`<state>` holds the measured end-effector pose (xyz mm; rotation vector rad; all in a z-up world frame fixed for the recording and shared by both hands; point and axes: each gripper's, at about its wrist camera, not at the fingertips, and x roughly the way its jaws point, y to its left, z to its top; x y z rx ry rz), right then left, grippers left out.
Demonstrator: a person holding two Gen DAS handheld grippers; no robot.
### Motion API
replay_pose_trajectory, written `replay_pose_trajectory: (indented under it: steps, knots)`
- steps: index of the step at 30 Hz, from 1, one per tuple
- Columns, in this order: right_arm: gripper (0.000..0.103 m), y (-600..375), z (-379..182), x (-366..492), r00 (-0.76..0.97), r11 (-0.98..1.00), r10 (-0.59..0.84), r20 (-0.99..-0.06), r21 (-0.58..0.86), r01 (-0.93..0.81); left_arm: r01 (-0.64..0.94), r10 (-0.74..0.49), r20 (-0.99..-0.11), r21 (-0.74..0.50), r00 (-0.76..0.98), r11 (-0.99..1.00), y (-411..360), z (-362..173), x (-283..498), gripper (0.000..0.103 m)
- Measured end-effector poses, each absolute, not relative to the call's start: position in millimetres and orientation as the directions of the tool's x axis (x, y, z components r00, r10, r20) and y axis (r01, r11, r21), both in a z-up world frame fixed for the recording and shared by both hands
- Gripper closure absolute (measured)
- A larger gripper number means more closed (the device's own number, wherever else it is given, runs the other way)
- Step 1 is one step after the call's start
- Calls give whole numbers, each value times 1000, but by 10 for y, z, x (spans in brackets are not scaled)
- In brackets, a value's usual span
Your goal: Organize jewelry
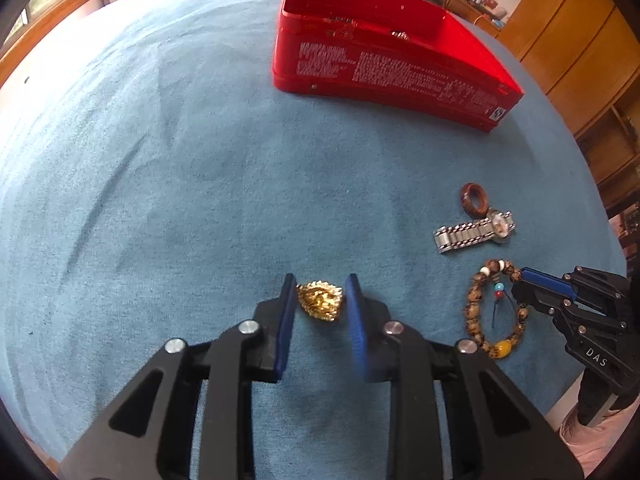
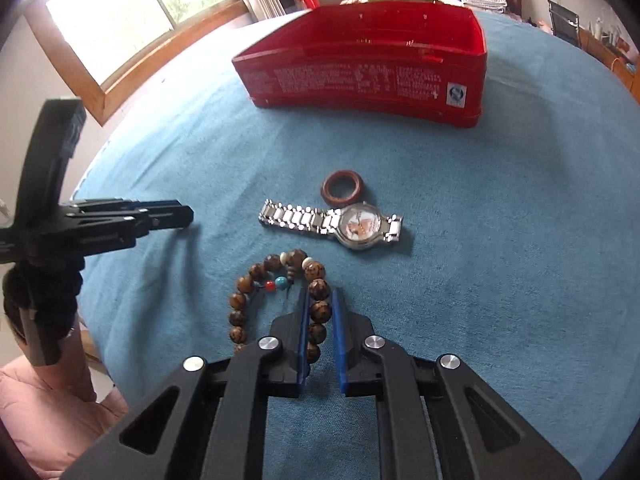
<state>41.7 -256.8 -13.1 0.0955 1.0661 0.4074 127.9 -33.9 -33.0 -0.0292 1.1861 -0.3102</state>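
Straddling a gold ornament low in the left wrist view, the left tool stands open, fingers either side, seemingly not yet pinching. The right tool brackets the bead bracelet, jaws narrowly parted around its right strand. Beyond lie the watch and wooden ring; farthest, upper centre, the red box on the blue-covered table.

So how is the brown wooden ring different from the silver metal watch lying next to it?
The brown wooden ring is a small closed circle with an open middle; the silver metal watch is stretched out long, its band straight. The ring is dull and plain, while the watch shines and has a pale round face. Both lie flat on the blue cloth, in neither claw.
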Motion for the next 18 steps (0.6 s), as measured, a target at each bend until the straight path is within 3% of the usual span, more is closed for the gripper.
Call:
replay_pose_trajectory:
  steps: [18]
  knots:
    - [92, -2859, 375, 475, 527, 913, 408, -746, 313, -263, 229, -294, -875, -218, 385, 949, -143, -71, 1242, 87]
